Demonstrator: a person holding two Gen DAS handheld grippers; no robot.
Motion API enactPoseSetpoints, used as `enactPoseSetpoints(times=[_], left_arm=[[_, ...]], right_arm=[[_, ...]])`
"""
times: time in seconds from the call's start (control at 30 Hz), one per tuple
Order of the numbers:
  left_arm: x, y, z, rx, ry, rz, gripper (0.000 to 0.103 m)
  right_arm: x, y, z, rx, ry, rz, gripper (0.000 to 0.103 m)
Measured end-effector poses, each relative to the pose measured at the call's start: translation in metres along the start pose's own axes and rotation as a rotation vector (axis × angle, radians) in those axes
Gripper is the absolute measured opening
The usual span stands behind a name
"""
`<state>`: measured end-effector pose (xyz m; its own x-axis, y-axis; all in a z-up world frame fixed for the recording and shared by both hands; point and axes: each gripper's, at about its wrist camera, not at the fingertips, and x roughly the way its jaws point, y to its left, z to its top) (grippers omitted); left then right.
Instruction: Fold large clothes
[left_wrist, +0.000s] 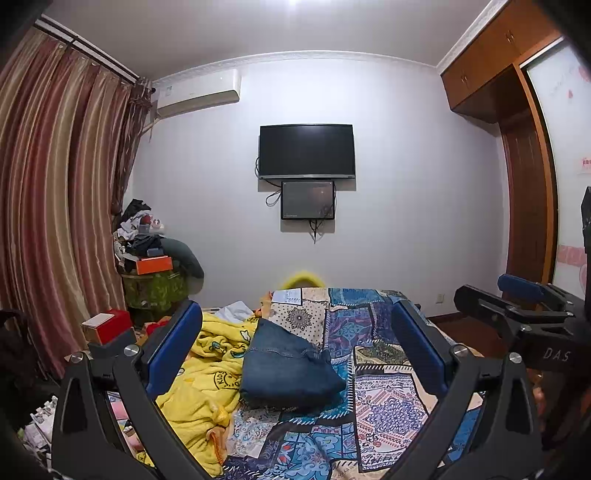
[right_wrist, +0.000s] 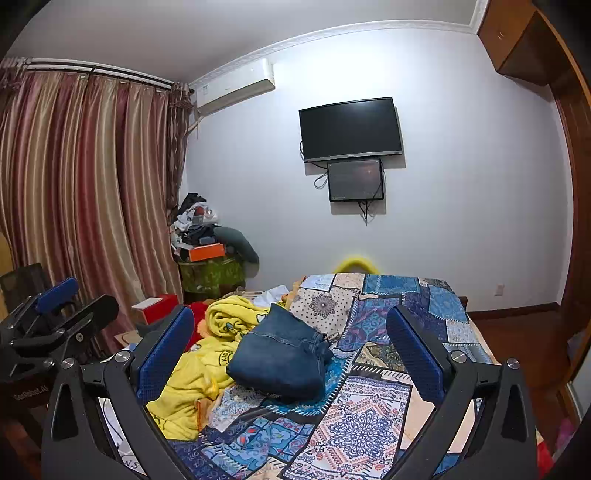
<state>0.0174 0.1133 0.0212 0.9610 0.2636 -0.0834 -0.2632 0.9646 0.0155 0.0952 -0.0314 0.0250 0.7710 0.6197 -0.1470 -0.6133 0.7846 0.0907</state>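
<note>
A pair of blue jeans (left_wrist: 288, 369) lies folded in a thick bundle on the patchwork bedspread (left_wrist: 384, 406); it also shows in the right wrist view (right_wrist: 277, 358). My left gripper (left_wrist: 295, 332) is open and empty, held above the bed short of the jeans. My right gripper (right_wrist: 291, 332) is open and empty too, at about the same distance. The right gripper shows in the left wrist view at the right edge (left_wrist: 524, 299). The left gripper shows in the right wrist view at the left edge (right_wrist: 55, 299).
A yellow fleece blanket (left_wrist: 207, 391) is crumpled on the bed left of the jeans. A red box (left_wrist: 110, 325) and a pile of clothes and boxes (left_wrist: 151, 251) stand by the striped curtain (left_wrist: 55, 203). A TV (left_wrist: 306, 151) hangs on the far wall. A wooden wardrobe (left_wrist: 528, 166) is at the right.
</note>
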Motion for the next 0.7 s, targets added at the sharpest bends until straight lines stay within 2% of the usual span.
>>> enactPoseSetpoints(times=[0.7], left_arm=[[0.0074, 0.0026, -0.0029, -0.006, 0.028, -0.005, 0.103]], right_arm=[[-0.0073, -0.0033, 0.0037, 0.009, 0.009, 0.009, 0.103]])
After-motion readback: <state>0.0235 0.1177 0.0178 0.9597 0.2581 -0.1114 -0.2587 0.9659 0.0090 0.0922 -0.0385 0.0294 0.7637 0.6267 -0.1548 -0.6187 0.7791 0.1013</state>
